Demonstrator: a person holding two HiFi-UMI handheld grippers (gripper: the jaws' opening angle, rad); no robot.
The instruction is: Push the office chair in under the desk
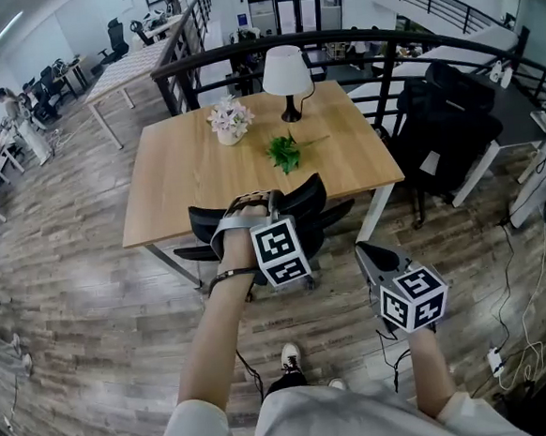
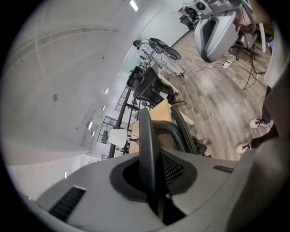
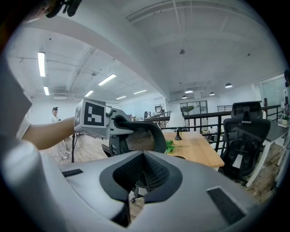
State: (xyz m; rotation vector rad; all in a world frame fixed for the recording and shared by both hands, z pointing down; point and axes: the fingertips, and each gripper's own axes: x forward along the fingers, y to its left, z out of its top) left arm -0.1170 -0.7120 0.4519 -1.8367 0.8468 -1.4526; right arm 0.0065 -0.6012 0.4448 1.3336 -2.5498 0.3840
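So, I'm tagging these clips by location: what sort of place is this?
Probably an open-plan office: a wooden desk with an office chair, a black railing behind it, and more desks and chairs beyond.

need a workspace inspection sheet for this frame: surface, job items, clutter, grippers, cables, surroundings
Surface: wooden desk, level, on white legs.
Job's things: black mesh office chair at the desk's near edge, partly under it, backrest outside.
Clutter: table lamp, flower pot and green sprig, all on the desk's far half.
Grippers: left gripper clamped on the top rim of the chair's backrest; right gripper shut, empty, to the right of the chair and apart from it.
Cables: loose cables and a power strip on the floor at right.
Surroundings: black railing behind the desk, second black chair at right, wood-look floor.
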